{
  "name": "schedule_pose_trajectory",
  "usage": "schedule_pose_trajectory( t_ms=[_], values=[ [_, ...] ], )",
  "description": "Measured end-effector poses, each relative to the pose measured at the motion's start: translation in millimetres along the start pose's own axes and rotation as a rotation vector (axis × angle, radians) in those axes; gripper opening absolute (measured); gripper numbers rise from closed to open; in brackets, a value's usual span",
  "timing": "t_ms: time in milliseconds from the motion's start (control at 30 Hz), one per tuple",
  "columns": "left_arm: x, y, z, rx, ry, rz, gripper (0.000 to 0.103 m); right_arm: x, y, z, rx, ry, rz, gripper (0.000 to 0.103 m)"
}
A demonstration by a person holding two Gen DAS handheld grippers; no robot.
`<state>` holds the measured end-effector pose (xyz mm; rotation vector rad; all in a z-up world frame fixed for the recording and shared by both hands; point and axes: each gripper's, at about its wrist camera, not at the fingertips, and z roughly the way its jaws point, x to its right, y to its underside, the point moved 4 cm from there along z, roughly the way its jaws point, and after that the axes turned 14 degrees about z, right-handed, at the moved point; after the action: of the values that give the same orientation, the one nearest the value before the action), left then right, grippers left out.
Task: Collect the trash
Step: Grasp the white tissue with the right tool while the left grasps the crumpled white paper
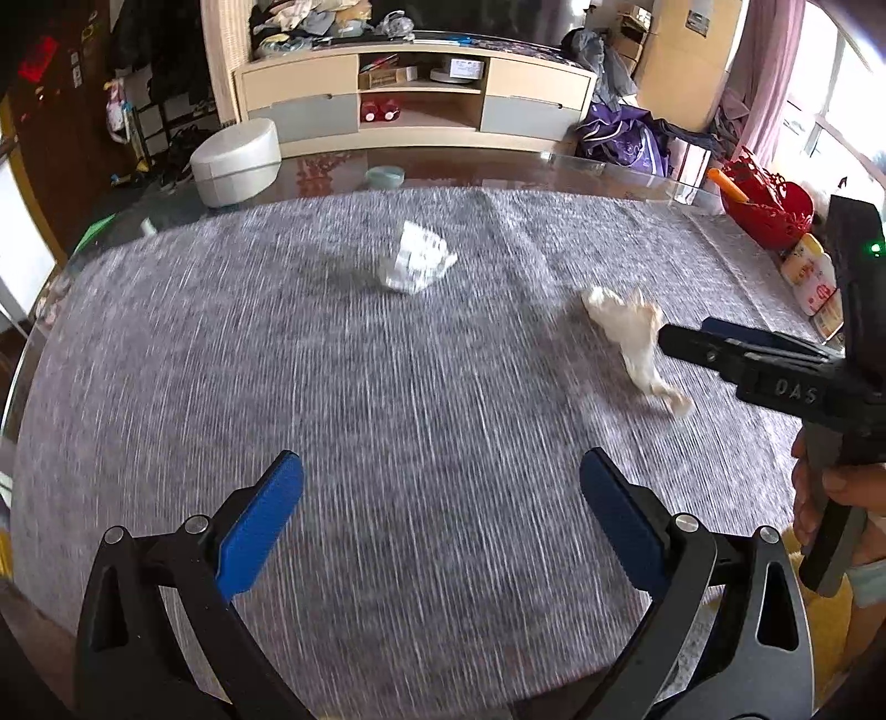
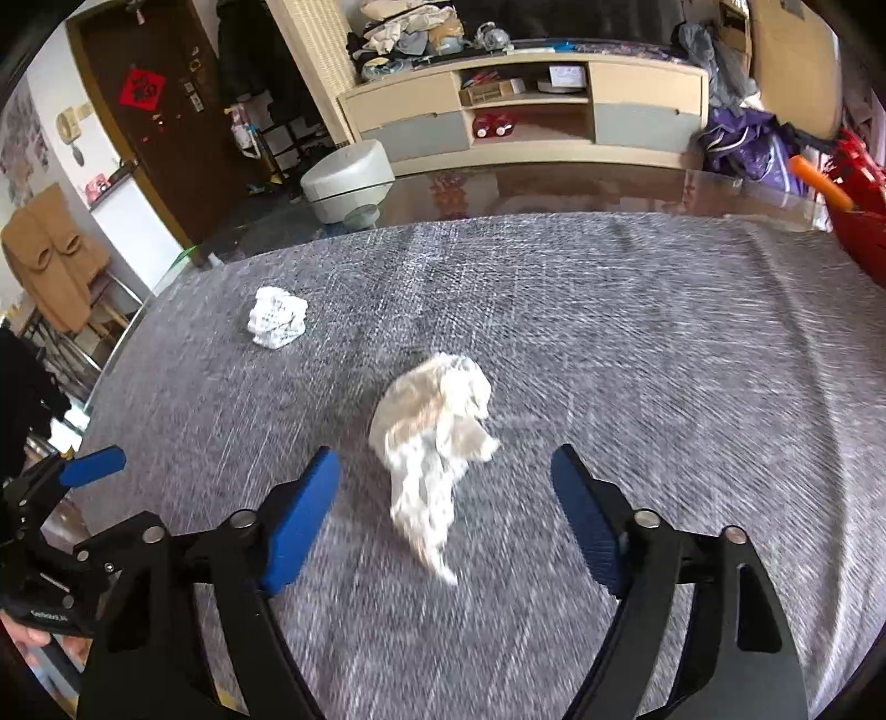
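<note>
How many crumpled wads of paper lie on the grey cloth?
2. The white printed wad lies far left on the cloth; the cream tissue wad lies nearer, just ahead of the right tool. None seems hidden.

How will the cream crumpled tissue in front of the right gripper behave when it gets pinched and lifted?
The cream crumpled tissue looks loose and airy, so it is probably very light and will squash flat under the pads. Its trailing tail suggests it may flop or partly unfurl when lifted. On the grey woven cloth it should slide or snag if nudged, not roll.

I'm in a lived-in home's living room. Beyond my table's far edge (image 1: 554, 160) stand a TV cabinet (image 1: 415, 94), piled clothes (image 1: 310, 16) and a front door (image 2: 160, 111).
</note>
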<state>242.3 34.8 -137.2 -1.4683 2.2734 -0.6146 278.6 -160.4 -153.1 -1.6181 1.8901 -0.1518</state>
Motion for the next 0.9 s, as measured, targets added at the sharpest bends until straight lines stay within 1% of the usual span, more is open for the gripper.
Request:
schedule_pose_trajectory(
  t_ms=[33, 167, 200, 233, 267, 300, 333, 367, 400, 500, 633, 700, 800, 900],
  values=[
    [-2, -4, 4, 0.000, 0.001, 0.004, 0.095, 0, -2, 6, -0.007, 0.004, -0.003, 0.075],
    [-5, -21, 21, -0.006, 0.003, 0.016, 0.095, 3, -3, 24, -0.047, 0.001, 0.001, 0.062],
    [-5, -23, 24, -0.007, 0.005, 0.019, 0.095, 3, -3, 27, -0.056, -0.005, 0.000, 0.053],
    [-5, -28, 28, -0.008, 0.007, 0.023, 0.095, 4, -3, 29, -0.058, -0.008, -0.002, 0.050],
    [-5, -31, 31, -0.008, 0.008, 0.027, 0.095, 3, -3, 29, -0.048, -0.011, -0.010, 0.044],
    [-5, -34, 34, -0.008, 0.008, 0.030, 0.095, 2, -4, 29, -0.051, -0.023, -0.014, 0.032],
    [-5, -38, 39, -0.008, 0.010, 0.033, 0.095, 2, -5, 30, -0.057, -0.038, -0.014, 0.027],
    [-6, -42, 43, -0.008, 0.014, 0.033, 0.095, 2, -7, 30, -0.055, -0.042, -0.017, 0.020],
    [-7, -46, 47, -0.007, 0.018, 0.029, 0.095, 2, -10, 30, -0.049, -0.040, -0.024, 0.017],
    [-14, -58, 60, -0.003, 0.025, 0.010, 0.095, 3, -20, 29, -0.027, -0.045, -0.036, 0.012],
    [-26, -70, 81, -0.006, 0.013, -0.014, 0.093, 6, -31, 25, 0.002, -0.049, -0.037, 0.011],
    [-31, -76, 92, -0.015, 0.007, -0.024, 0.084, 7, -36, 25, 0.011, -0.056, -0.032, 0.011],
    [-37, -82, 103, -0.015, -0.010, -0.030, 0.078, 10, -39, 27, 0.012, -0.064, -0.027, 0.011],
    [-40, -89, 110, -0.017, -0.014, -0.028, 0.063, 12, -41, 30, 0.007, -0.062, -0.029, 0.011]
  ],
)
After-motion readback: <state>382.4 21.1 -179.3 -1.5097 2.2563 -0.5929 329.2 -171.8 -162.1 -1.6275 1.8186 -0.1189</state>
